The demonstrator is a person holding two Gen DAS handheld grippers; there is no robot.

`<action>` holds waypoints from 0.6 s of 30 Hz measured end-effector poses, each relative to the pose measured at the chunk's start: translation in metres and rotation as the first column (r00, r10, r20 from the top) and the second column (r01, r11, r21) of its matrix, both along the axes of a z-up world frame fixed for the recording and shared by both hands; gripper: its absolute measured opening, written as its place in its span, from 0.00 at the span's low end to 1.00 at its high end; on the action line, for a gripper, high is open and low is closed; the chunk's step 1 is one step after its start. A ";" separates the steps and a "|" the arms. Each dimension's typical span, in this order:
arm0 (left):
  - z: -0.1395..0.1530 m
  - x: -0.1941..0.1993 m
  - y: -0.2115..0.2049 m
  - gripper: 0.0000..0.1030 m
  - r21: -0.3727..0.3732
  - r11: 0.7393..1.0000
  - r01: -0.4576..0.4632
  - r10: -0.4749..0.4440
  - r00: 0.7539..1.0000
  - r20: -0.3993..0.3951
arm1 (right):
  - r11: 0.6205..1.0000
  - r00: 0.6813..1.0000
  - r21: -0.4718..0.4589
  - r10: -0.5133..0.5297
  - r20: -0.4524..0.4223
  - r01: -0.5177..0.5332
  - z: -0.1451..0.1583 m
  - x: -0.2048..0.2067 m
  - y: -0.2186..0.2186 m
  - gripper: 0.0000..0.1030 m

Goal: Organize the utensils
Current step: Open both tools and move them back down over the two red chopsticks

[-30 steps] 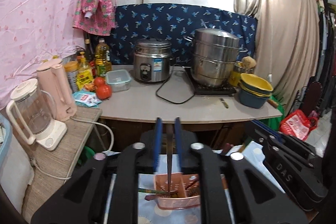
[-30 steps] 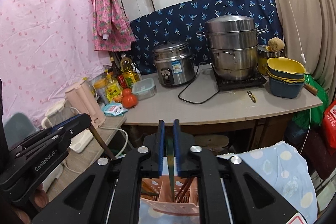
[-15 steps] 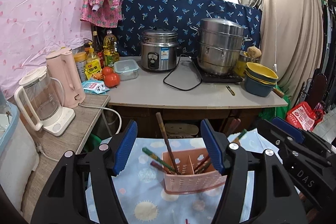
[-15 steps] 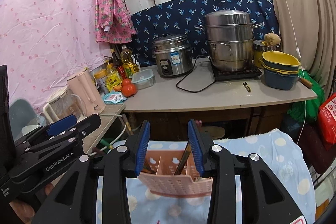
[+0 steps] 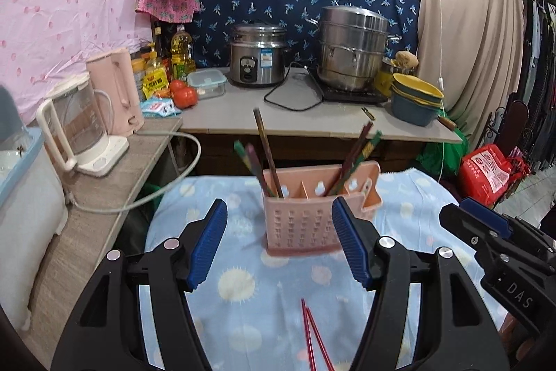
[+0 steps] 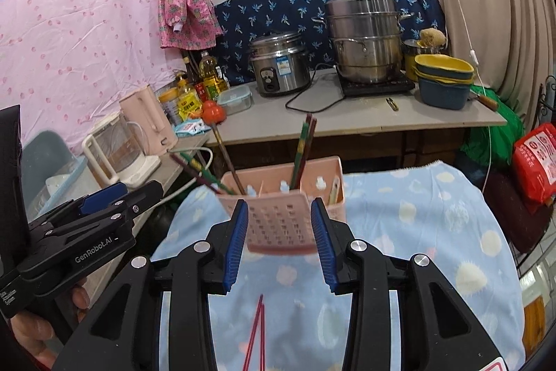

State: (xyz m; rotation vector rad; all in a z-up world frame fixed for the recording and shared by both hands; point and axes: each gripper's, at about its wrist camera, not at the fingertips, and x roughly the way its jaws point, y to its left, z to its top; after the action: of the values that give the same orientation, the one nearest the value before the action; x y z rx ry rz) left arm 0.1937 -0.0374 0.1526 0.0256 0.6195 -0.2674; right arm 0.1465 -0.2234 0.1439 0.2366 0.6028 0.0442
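Note:
A pink slotted utensil holder (image 5: 305, 211) stands on a blue patterned cloth (image 5: 243, 294); it also shows in the right wrist view (image 6: 285, 200). Several chopsticks (image 5: 266, 155) lean in its compartments, some left, some right (image 6: 302, 152). A pair of red chopsticks (image 5: 314, 339) lies on the cloth in front of the holder, also seen in the right wrist view (image 6: 257, 332). My left gripper (image 5: 278, 242) is open and empty, just in front of the holder. My right gripper (image 6: 279, 242) is open and empty, close before the holder.
Behind the cloth is a counter (image 5: 312, 120) with a rice cooker (image 5: 259, 56), a steel steamer pot (image 5: 352, 47), stacked bowls (image 5: 415, 99), tomatoes and bottles. Left is a side shelf (image 5: 104, 183) with a glass kettle (image 5: 74, 124) and a pink jug. A red bag (image 5: 490, 172) sits right.
Both grippers were shut on chopsticks above the holder; they opened and drew back. The chopsticks now stand in the holder, and the red pair on the cloth has come into view.

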 end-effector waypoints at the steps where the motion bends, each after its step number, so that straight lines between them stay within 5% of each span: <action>1: -0.005 -0.006 0.001 0.58 0.000 1.000 0.001 -0.001 1.000 -0.008 | 1.000 1.000 -0.006 -0.001 -0.006 0.001 -0.003 -0.006 0.001 0.36; 10: -0.076 -0.065 0.006 0.58 0.033 0.999 0.030 -0.025 0.989 -0.144 | 0.994 0.996 -0.107 0.007 -0.088 -0.016 -0.057 -0.077 0.019 0.36; 18: -0.135 -0.113 0.008 0.58 0.041 0.998 0.042 -0.030 0.965 -0.262 | 0.995 0.974 -0.080 0.037 -0.225 -0.057 -0.118 -0.126 0.034 0.36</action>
State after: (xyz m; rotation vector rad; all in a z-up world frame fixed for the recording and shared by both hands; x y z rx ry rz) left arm 0.0805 -0.0290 0.0178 0.0464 0.8889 -0.2944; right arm 0.0206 -0.1890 0.0257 0.1440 0.8326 0.0375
